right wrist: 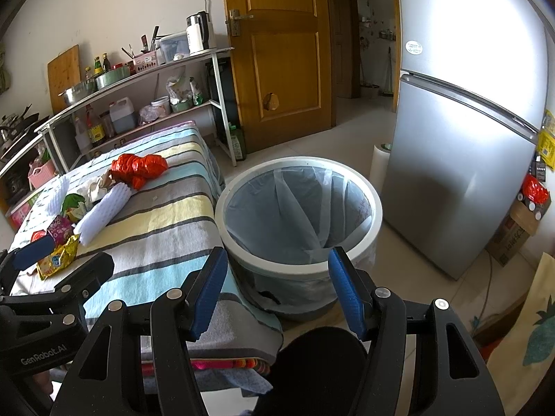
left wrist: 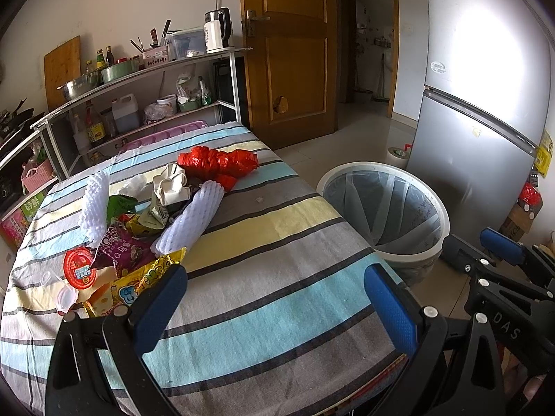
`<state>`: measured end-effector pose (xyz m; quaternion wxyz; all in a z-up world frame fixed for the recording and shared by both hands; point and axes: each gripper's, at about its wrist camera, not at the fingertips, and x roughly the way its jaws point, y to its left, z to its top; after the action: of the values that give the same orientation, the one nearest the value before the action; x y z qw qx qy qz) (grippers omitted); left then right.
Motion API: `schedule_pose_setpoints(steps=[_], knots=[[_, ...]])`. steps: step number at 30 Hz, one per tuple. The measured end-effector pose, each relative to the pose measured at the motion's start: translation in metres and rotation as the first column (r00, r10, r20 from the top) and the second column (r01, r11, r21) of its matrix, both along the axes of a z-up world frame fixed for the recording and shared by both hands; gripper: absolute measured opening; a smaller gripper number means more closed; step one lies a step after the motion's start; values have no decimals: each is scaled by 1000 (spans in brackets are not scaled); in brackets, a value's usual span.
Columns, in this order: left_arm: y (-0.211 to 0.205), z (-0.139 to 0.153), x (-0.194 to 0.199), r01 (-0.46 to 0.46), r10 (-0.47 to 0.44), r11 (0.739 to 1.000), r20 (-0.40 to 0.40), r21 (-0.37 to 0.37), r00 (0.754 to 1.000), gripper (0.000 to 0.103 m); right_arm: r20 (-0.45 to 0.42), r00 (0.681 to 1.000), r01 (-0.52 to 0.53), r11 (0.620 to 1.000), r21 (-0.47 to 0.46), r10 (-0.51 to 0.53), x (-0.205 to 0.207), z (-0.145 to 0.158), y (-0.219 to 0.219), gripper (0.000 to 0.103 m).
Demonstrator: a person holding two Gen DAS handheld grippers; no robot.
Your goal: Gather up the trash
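A pile of trash lies on the striped table (left wrist: 277, 312): a red plastic bag (left wrist: 218, 163), two white foam nets (left wrist: 190, 222), crumpled paper (left wrist: 171, 183), snack wrappers (left wrist: 128, 253) and a red round lid (left wrist: 80, 267). The pile also shows in the right wrist view, with the red bag (right wrist: 138, 168) at the far end. A white bin (right wrist: 298, 215) with a clear liner stands on the floor right of the table. My left gripper (left wrist: 277, 298) is open and empty above the table, near the wrappers. My right gripper (right wrist: 277, 291) is open and empty, just before the bin's near rim.
A metal shelf (left wrist: 138, 79) with bottles, pots and a kettle stands behind the table. A silver fridge (right wrist: 468, 138) stands right of the bin, with a cardboard box (right wrist: 513, 235) beside it. A wooden door (left wrist: 288, 52) is at the back.
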<state>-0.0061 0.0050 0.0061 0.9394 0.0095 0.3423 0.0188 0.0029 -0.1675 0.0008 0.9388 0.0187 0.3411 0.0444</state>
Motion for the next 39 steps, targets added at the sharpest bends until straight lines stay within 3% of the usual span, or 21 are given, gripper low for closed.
schedule_pose_setpoints(steps=[39], knots=[[3,1,-1,-3,3,1000,0,-1,1000,103,5,1000,2,1000,-1,-2,-1,4,-1,61]])
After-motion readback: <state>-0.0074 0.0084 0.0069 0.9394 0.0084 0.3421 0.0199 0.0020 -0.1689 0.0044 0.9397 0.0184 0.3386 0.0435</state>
